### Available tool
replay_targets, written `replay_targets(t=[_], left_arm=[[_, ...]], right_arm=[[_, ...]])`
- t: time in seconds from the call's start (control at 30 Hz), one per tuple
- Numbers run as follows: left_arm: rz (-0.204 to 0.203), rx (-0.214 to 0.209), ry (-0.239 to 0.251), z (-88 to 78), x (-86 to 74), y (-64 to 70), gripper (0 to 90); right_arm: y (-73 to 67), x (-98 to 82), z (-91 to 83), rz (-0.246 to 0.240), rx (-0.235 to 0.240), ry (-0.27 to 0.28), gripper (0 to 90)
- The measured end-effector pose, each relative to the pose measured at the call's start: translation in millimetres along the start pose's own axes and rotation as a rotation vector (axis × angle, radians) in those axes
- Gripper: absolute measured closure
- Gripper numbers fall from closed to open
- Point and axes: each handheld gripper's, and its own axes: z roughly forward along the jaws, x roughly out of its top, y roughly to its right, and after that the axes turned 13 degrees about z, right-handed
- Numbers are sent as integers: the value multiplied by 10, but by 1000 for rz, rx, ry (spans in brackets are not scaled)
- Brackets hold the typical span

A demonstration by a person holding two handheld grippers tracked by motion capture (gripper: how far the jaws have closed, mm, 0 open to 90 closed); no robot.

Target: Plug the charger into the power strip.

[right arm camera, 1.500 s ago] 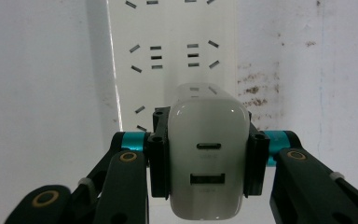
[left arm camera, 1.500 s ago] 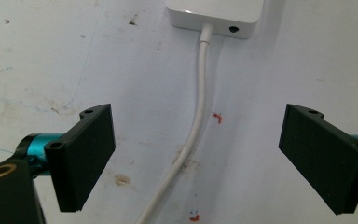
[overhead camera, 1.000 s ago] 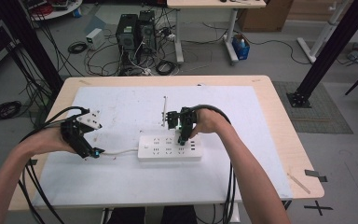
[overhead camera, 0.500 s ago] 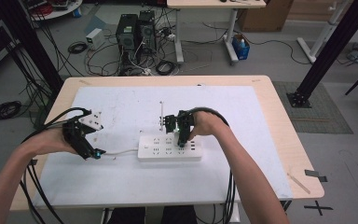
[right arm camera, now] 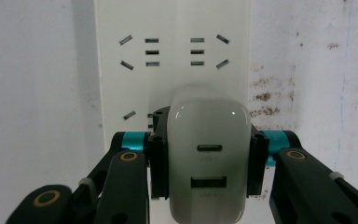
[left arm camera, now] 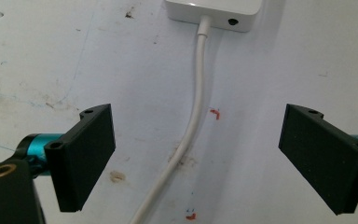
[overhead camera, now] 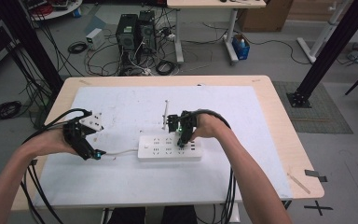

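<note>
The person's two forearms come in from the bottom of the high view, and each hand holds a gripper over the wide white table top (overhead camera: 121, 186).

The left gripper (overhead camera: 94, 154) is low over the table, just beside the left end of the long white plastic power strip (overhead camera: 169, 148). In the left gripper view its two flat black jaws are spread wide apart and grasp nothing. The thin white cord (left arm camera: 190, 135) of the power strip runs on the table between the jaws and touches neither one. The cord goes into the end of the strip at the top of that view. Small red and brown marks dot the table around it.

The right gripper (overhead camera: 182, 140) points down at the right half of the power strip. In the right gripper view its jaws are squeezed on the two sides of a shiny white charger block with rounded corners (right arm camera: 208, 163). The block has two dark ports on its face, one small and oval, one wider below it. The block sits over the power strip, but I cannot tell if it is plugged in. More plug slots lie open just past it.

Farther off on the table lies a thin pale stick (overhead camera: 165, 113).

Behind the table, on the grey floor, stand two dark computer boxes (overhead camera: 134, 31) with many black cables around them.
</note>
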Motion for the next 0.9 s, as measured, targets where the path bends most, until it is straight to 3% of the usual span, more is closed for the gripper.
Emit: replay_targets(t=[0.2, 0.3, 0.5, 0.57, 0.9], left_arm=[[7, -9, -13, 21, 10, 10, 108], [4, -9, -10, 10, 3, 9, 108], [-15, 1, 4, -8, -2, 11, 108], [1, -7, -6, -9, 9, 6, 108], [-2, -4, -6, 0, 33, -8, 108]], right_arm=[[91, 44, 22, 4, 54, -29, 625], [80, 45, 34, 3, 52, -32, 626], [-71, 15, 53, -24, -49, -19, 628], [-107, 9, 58, -20, -72, -17, 628], [12, 21, 78, 10, 5, -10, 629]])
